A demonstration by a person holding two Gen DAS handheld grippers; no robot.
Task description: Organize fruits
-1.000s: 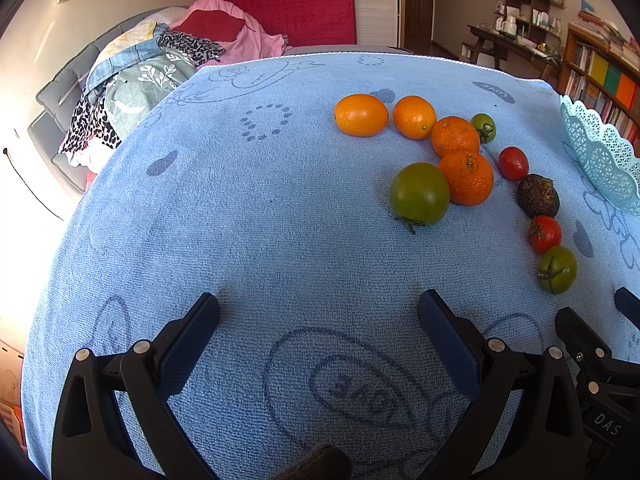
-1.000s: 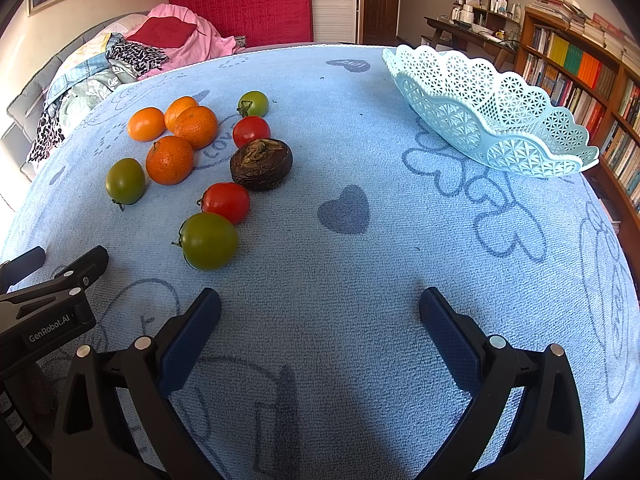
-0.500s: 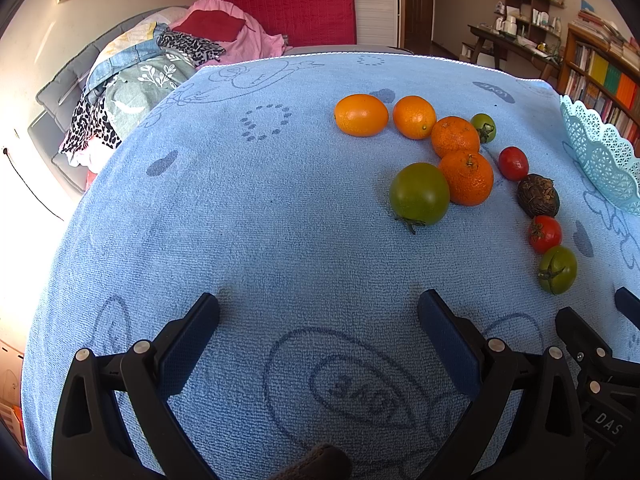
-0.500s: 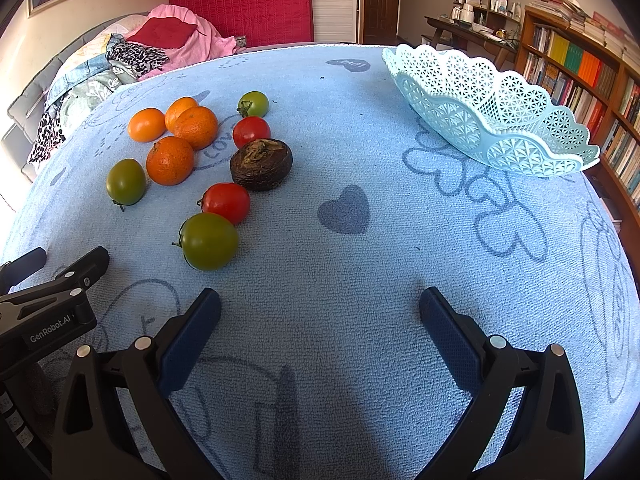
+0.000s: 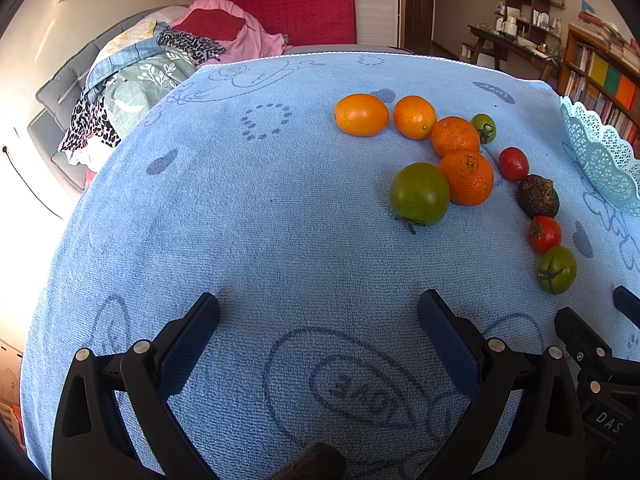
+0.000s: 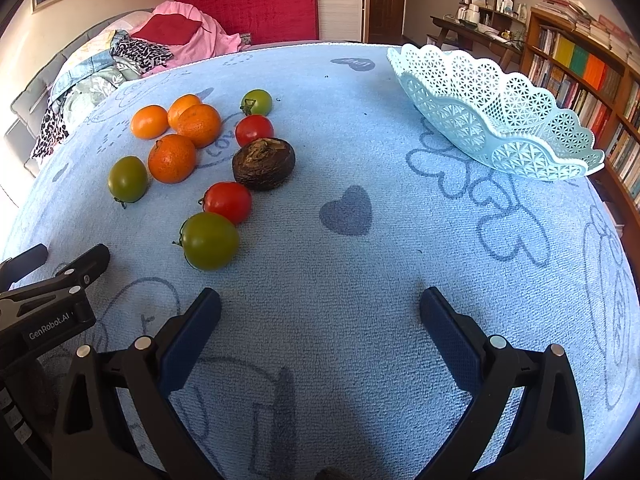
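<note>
On cloth (image 6: 360, 320): four oranges (image 6: 172, 159) (possibly tangerines), five tomatoes (image 6: 209, 241).

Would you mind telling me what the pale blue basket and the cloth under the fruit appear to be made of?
The basket looks like moulded plastic, matte to slightly glossy: its walls are a regular openwork lattice with a scalloped rim, all one uniform colour. The cloth looks like terry towelling: a fine looped, matte pile with printed darker blue hearts and outlines. Neither can be confirmed by sight alone.
</note>
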